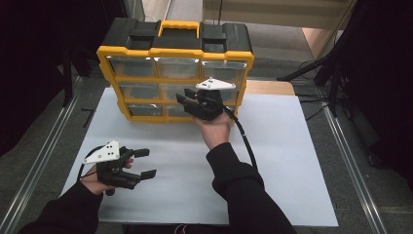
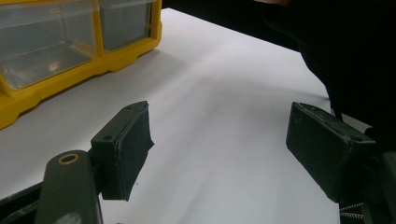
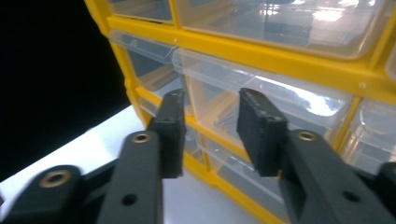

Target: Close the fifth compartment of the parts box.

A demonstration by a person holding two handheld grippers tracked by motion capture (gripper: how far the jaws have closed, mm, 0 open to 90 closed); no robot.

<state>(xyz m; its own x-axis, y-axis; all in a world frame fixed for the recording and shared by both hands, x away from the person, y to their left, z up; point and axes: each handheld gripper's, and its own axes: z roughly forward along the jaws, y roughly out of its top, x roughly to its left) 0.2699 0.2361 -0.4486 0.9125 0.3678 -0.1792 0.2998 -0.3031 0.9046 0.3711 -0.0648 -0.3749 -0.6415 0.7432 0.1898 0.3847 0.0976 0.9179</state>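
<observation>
A white sheet (image 1: 195, 165) is spread over the table, flanked by dark curtains. The yellow drawer organizer (image 1: 175, 68) is stood at its far edge. The right gripper (image 1: 187, 100) is held partly open before the middle drawer (image 3: 261, 100), gripping nothing. The left gripper (image 1: 144, 163) is spread wide, empty, above the sheet.

The right gripper (image 1: 187, 97) is held forward, jaws parted; the left gripper (image 1: 144, 162) is held low, jaws wide.
</observation>
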